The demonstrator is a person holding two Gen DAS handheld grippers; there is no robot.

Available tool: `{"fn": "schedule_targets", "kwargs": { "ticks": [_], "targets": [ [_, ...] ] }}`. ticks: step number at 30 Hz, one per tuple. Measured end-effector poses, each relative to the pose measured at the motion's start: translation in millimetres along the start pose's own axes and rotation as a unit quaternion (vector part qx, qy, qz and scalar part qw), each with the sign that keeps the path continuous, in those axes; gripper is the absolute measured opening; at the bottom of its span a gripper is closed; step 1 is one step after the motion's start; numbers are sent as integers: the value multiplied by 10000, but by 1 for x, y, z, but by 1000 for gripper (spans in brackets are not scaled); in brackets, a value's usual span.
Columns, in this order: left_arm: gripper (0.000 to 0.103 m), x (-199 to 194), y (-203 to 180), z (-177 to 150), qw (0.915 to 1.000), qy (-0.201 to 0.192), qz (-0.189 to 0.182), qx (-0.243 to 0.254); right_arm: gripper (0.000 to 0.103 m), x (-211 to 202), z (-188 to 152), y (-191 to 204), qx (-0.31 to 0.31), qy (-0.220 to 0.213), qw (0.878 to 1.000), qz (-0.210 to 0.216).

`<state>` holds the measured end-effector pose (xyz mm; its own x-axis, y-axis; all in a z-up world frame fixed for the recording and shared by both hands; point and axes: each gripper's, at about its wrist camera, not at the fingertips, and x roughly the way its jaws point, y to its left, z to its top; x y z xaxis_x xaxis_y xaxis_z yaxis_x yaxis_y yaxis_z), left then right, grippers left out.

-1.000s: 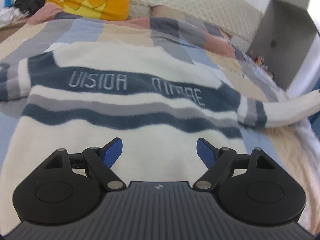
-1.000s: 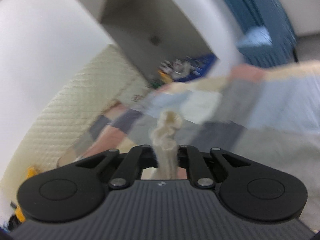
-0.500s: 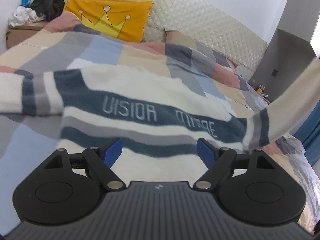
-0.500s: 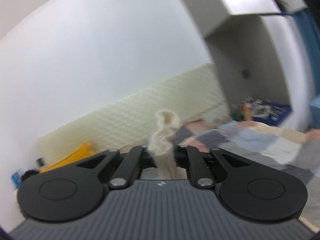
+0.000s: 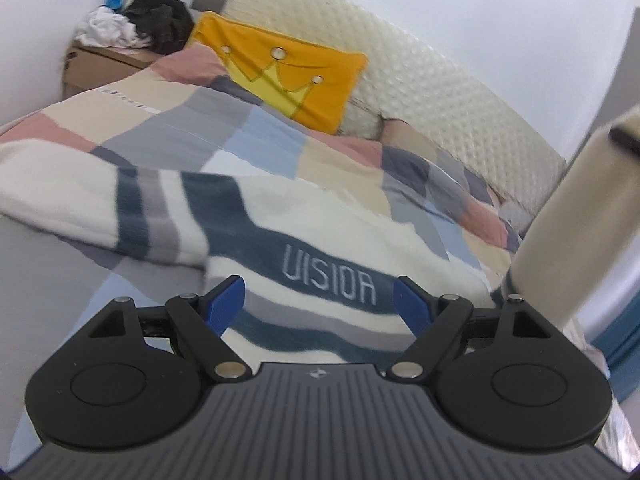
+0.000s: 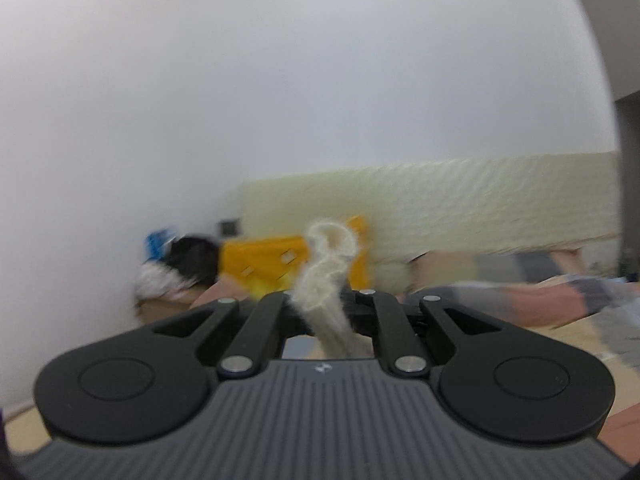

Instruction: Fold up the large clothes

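A cream sweater [image 5: 360,240] with navy and grey stripes and the word "UISIOR" lies flat on the patchwork bedspread [image 5: 208,128]. Its left sleeve [image 5: 80,196] stretches out to the left. My left gripper [image 5: 319,304] hovers over the sweater's chest, open, blue pads wide apart with nothing between them. The right sleeve [image 5: 576,216] rises up at the right edge of the left wrist view. My right gripper [image 6: 326,300] is shut on that sleeve's cream cuff [image 6: 326,268], which sticks up bunched between the jaws, held level above the bed.
An orange crown pillow [image 5: 280,68] leans against the quilted cream headboard [image 5: 440,92]. A cardboard box [image 5: 104,60] with a heap of clothes [image 5: 136,28] stands at the bed's far left corner. White wall behind; a blue curtain [image 5: 616,340] at the right.
The right gripper swung the cuff up and round, from facing the shelf side to facing the headboard and pillow. The left gripper shifted left over the sweater; the lifted sleeve now stands steeper at right.
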<state>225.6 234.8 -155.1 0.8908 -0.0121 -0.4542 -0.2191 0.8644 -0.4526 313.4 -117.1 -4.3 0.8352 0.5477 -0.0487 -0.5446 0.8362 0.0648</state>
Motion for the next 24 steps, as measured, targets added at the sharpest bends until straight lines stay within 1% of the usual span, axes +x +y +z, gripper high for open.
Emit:
{"fn": "schedule_targets", "kwargs": {
  "ticks": [4, 7, 10, 12, 16, 17, 19, 24],
  "targets": [
    [85, -8, 21, 8, 9993, -118, 52, -347, 10, 6, -44, 47, -166, 295, 9986, 417],
    [85, -10, 32, 11, 9988, -169, 77, -454, 10, 16, -82, 68, -190, 604, 9961, 609],
    [85, -9, 39, 11, 9983, -167, 60, -554, 10, 25, -117, 82, -210, 948, 9925, 745],
    [85, -6, 42, 10, 9982, -140, 34, -577, 10, 23, -139, 92, -272, 1174, 9892, 828],
    [85, 9, 43, 4, 9987, 42, -6, -499, 10, 26, -179, 103, -335, 1667, 9811, 920],
    [85, 15, 44, 3, 9986, 124, 45, -516, 10, 25, -188, 107, -351, 1783, 9795, 869],
    [85, 23, 45, -1, 9983, 222, 26, -545, 11, 32, -201, 113, -280, 2008, 9755, 857],
    [85, 38, 37, -8, 9985, 396, 38, -364, 12, 40, -215, 111, -104, 2300, 9695, 838]
  ]
}}
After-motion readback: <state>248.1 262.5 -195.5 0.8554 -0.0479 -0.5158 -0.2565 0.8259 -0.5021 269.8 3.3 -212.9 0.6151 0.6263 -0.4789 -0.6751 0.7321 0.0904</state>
